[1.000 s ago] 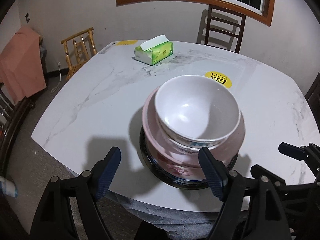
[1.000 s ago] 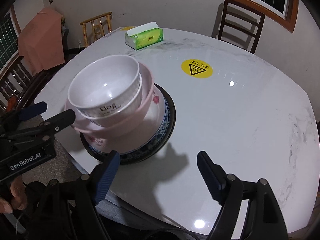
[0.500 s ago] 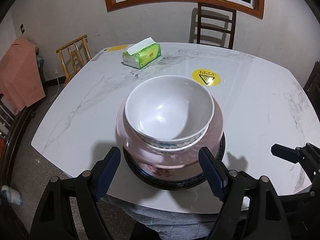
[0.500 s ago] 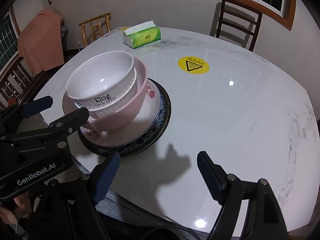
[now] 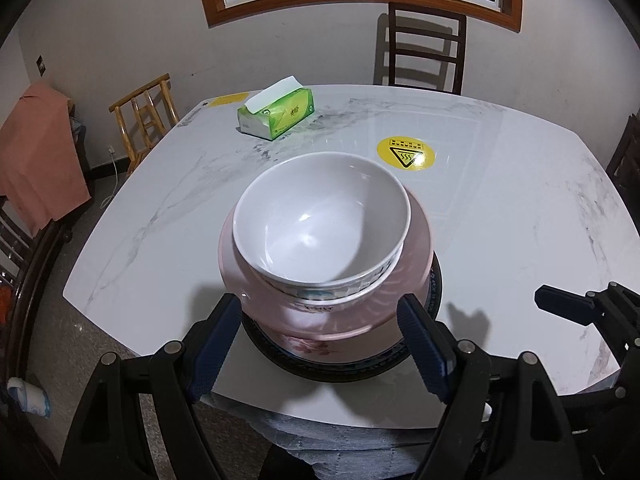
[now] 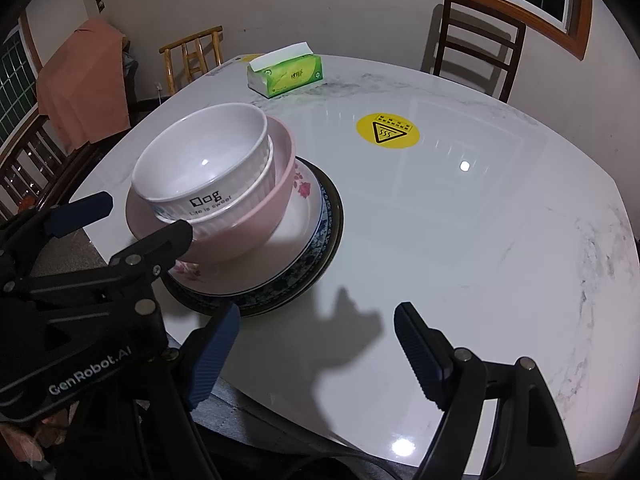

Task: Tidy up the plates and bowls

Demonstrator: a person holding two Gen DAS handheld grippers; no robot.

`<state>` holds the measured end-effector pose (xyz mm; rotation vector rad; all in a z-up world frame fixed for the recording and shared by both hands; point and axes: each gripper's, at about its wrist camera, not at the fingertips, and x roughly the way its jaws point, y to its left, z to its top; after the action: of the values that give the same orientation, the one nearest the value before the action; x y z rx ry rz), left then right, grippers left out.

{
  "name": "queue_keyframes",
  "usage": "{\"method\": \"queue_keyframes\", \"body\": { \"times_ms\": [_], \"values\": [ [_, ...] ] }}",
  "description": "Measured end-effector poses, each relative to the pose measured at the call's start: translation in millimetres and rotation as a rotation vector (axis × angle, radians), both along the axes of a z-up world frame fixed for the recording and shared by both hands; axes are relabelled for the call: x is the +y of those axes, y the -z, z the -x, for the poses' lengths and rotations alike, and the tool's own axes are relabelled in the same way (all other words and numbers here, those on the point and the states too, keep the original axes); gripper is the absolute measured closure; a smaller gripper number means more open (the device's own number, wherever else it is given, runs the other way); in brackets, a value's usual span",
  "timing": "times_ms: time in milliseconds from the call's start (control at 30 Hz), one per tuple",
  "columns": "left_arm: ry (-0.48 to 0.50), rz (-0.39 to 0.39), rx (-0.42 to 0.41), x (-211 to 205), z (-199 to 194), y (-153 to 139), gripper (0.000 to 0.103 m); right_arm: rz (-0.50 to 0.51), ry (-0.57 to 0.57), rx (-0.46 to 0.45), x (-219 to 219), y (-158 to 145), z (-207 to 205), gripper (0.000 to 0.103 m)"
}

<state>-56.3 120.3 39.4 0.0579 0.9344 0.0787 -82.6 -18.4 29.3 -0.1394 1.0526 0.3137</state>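
Since a second ago, the left gripper (image 5: pixel 320 340) has slid sideways, so the stack of dishes now sits right in front of it, between its two blue pads. Its jaws are wide apart and do not seem to press on anything. The right gripper (image 6: pixel 316 344) has stayed put over bare table (image 6: pixel 480 240), jaws apart and holding nothing.

The stack stands near the front edge of the table. It looks almost finished, I think.

To do this step well, the left hand should come in slowly and level. The pink bowl (image 5: pixel 344 312) leans a bit to one side, so a bump could tip it. Grab low on the pink bowl, or let go gently, and keep the right hand ready beside it.

Now count. One white bowl (image 5: pixel 320 224) with "Dog" on it sits on top. One ribbed white bowl (image 6: pixel 256 196) is under it. One pink bowl holds both. One flowered plate (image 6: pixel 308 200), one blue patterned plate (image 6: pixel 326 216), and a dark rim under them that may be one more. One tissue box (image 5: pixel 276 114). One yellow sticker (image 5: pixel 406 154).
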Motion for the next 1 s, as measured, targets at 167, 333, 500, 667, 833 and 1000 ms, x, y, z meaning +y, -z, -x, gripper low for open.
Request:
{"method": "queue_keyframes", "body": {
  "times_ms": [167, 333, 500, 667, 833, 1000],
  "values": [
    [0.004, 0.002, 0.006, -0.6, -1.4, 1.7, 0.025, 0.001, -0.003, 0.010, 2.6, 1.2, -2.0, 0.021],
    [0.005, 0.003, 0.007, -1.8, -1.2, 2.3, 0.025, -0.004, -0.007, 0.020, 3.3, 3.1, -3.7, 0.021],
    [0.006, 0.006, 0.009, -1.3, -1.4, 3.7, 0.025, 0.000, -0.008, 0.028, 4.8, 6.4, -5.7, 0.021],
    [0.009, 0.009, 0.013, 0.2, -0.1, 6.5, 0.025, -0.004, -0.006, 0.037, 5.1, 9.2, -7.3, 0.021],
    [0.012, 0.012, 0.013, 1.0, -0.3, 7.2, 0.025, -0.003, -0.008, 0.044, 5.9, 11.1, -7.7, 0.021],
    [0.026, 0.018, 0.002, 0.7, 0.8, 5.6, 0.025, -0.001, -0.009, 0.046, 7.5, 11.5, -8.0, 0.021]
  ]
}}
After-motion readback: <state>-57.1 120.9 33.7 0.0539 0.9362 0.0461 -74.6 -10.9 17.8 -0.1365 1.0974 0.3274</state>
